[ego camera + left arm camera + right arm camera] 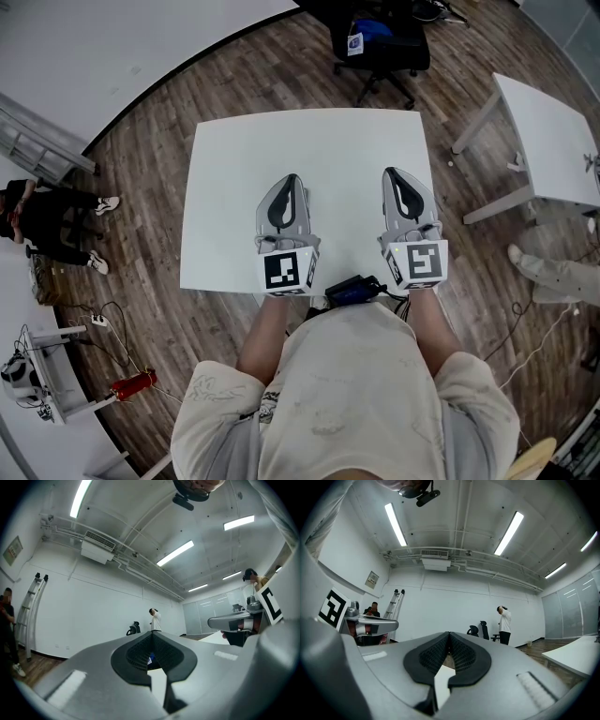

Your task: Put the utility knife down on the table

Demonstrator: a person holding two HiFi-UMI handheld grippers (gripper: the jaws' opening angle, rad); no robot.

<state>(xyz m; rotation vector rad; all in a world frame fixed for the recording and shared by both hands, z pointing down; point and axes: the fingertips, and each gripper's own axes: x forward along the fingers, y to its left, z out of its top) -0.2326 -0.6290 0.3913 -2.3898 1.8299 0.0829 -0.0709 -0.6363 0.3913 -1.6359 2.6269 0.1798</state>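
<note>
In the head view my left gripper (291,180) and my right gripper (395,173) hover side by side over the near half of the white table (234,159), pointing away from me. Both are shut, the pads meeting at the tips, with nothing between them. The left gripper view shows the left gripper (151,635) closed and the right gripper (234,620) off to its right. In the right gripper view the right gripper (449,634) is closed too, and the left gripper (370,625) is at the left. No utility knife shows in any view.
A black and blue device (354,289) with cables sits at my waist by the table's near edge. A black office chair (380,47) stands beyond the table. A second white table (553,141) is at the right. A person (47,225) stands at the far left.
</note>
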